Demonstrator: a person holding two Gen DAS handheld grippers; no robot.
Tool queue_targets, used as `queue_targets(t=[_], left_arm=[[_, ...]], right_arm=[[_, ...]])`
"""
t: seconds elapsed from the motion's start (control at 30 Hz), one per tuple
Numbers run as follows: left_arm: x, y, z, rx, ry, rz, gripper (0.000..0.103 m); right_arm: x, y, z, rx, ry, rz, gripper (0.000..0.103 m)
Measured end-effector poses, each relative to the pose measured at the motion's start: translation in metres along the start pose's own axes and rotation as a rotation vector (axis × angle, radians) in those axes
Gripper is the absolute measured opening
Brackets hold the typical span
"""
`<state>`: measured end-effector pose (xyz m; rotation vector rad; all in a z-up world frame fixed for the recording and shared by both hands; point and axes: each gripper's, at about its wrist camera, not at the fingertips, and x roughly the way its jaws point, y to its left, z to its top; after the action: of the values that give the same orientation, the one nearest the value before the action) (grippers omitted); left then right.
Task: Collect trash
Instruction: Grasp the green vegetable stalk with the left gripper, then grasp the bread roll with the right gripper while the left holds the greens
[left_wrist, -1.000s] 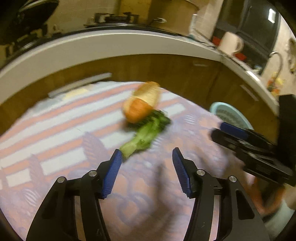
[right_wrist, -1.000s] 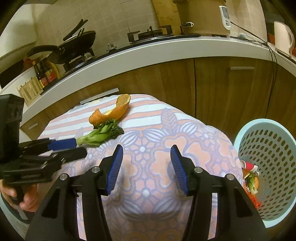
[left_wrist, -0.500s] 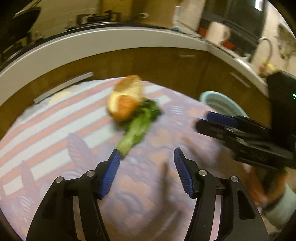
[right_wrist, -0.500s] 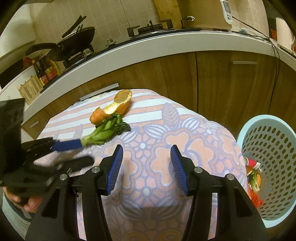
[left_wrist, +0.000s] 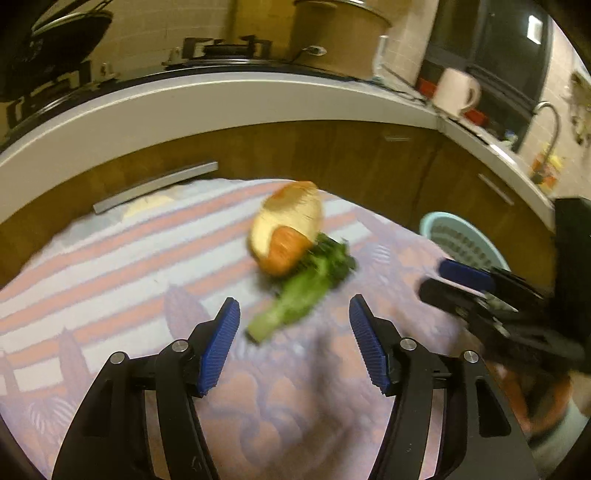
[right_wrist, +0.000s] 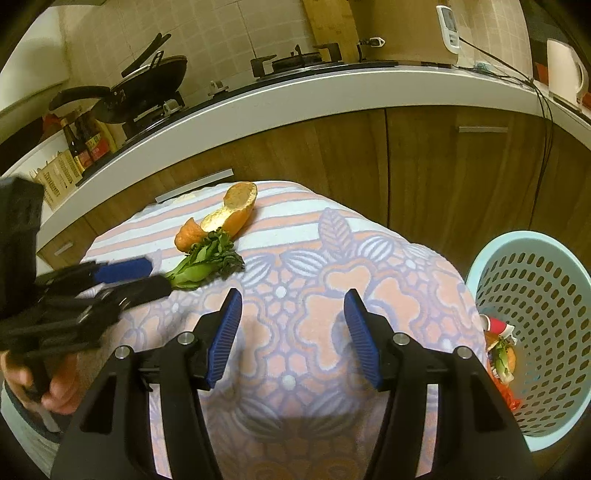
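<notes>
A green leafy vegetable scrap (left_wrist: 295, 295) (right_wrist: 205, 264) lies on the patterned tablecloth (right_wrist: 332, 258), touching an orange peel (left_wrist: 286, 232) (right_wrist: 225, 219) behind it. My left gripper (left_wrist: 293, 332) is open, its stalk end just ahead between the fingers; it also shows in the right wrist view (right_wrist: 125, 275), right at the stalk. My right gripper (right_wrist: 291, 332) is open and empty over the cloth's middle; it shows at the right of the left wrist view (left_wrist: 458, 280). A light blue perforated basket (right_wrist: 535, 332) (left_wrist: 461, 236) with trash inside stands right of the table.
Wooden cabinets and a white countertop (right_wrist: 295, 96) curve behind the table, with a stove, pans (right_wrist: 147, 81), bottles and a white kettle (left_wrist: 454, 92). A metal drawer handle (left_wrist: 155, 186) sits just beyond the table's far edge.
My left gripper has moved forward, so the vegetable stalk now lies nearly between its fingertips. The right gripper has stayed over the cloth's middle, shifting only slightly.
</notes>
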<state>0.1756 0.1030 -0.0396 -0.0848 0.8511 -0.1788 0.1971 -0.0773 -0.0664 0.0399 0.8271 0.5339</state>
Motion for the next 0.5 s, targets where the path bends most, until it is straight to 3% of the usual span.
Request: queue_targets(t=[0.1, 0.17, 0.23, 0.3, 0.37, 0.5], left_arm=[[0.016, -0.005, 0.004, 0.036, 0.039, 0.038, 0.055], [0.019, -0.01, 0.0, 0.074, 0.055, 0.088, 0.038], [0.015, -0.012, -0.005, 0.074, 0.042, 0.1, 0.031], [0.008, -0.008, -0.009, 0.043, 0.04, 0.082, 0.016], [-0.005, 0.002, -0.016, -0.029, 0.037, 0.01, 0.012], [-0.042, 0.021, -0.033, -0.124, -0.011, -0.027, 0.011]], right_arm=[[0.001, 0.001, 0.0, -0.007, 0.006, 0.008, 0.054], [0.001, 0.003, 0.001, -0.015, 0.01, 0.024, 0.054], [0.002, 0.008, 0.003, -0.036, 0.015, 0.045, 0.054], [0.005, 0.016, 0.005, -0.067, 0.034, 0.048, 0.054], [0.007, 0.021, 0.009, -0.06, 0.051, 0.084, 0.054], [0.009, 0.033, 0.024, -0.046, 0.053, 0.129, 0.054]])
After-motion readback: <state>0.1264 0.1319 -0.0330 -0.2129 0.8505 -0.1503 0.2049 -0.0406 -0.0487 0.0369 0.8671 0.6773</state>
